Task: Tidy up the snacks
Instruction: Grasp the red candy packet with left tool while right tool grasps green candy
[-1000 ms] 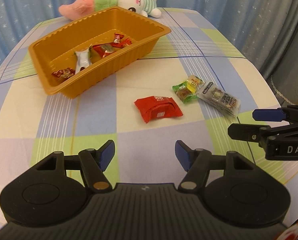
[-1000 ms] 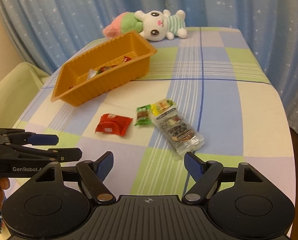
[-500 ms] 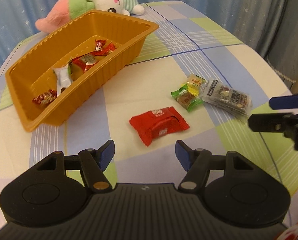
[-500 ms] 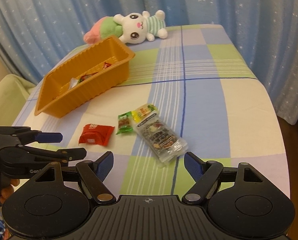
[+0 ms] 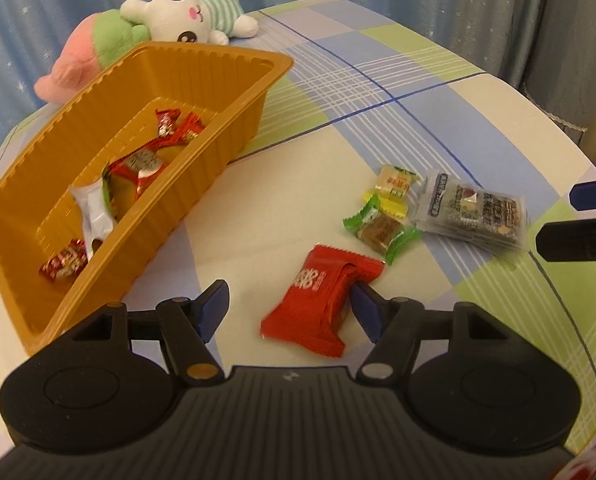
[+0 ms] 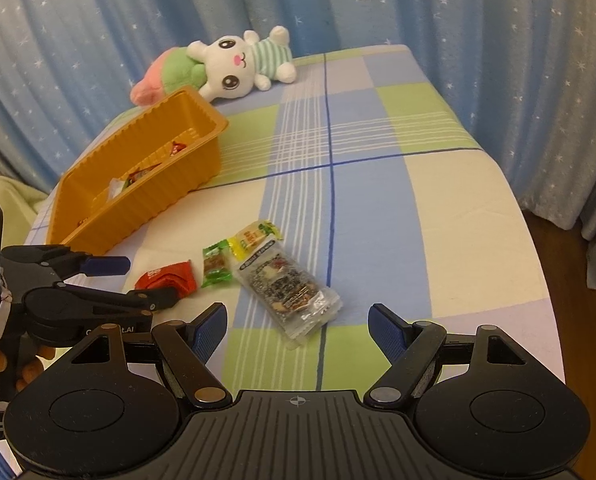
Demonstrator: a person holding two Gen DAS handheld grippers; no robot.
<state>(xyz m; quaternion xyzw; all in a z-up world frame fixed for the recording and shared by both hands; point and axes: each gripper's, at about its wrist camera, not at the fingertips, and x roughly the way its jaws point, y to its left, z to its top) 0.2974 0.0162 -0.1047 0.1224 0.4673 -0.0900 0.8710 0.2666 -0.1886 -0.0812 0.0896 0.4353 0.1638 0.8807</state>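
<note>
Left tongs (image 5: 288, 306) half open, straddling red snack packet (image 5: 326, 300); right-hand pad at or just touching the packet's edge, left-hand pad well clear. No squeeze yet. Right tongs (image 6: 296, 328) wide, empty, hovering near clear seaweed-type pack (image 6: 288, 292).

Risks, as judged:
- Off-centre straddle: closing now likely shoves the red packet sideways instead of pinching it.
- Glossy, puffy foil wrapper: pads may slip off or catch only the crimped end, so the packet could dangle and drop short of the tray.
- Green candy (image 5: 382, 230) and yellow candy (image 5: 396, 186) just beside, touching each other; a sliding packet could knock them.
- Both tongs close together over the same cluster: possible collision.
- Desk (image 5: 478, 120) covered in soft checked cloth: pads pressed down may snag fabric.

Materials and shapes:
- Orange tray (image 5: 202, 184): thin rigid plastic, ribbed walls, rectangular, far left; several red and white wrapped snacks inside.
- Clear pack: flat, crinkly film, printed.
- Small candies: pillow-shaped with twisted, crimped ends.
- Plush rabbit (image 5: 190, 16) far behind the tray, soft, clear of the work.
</note>
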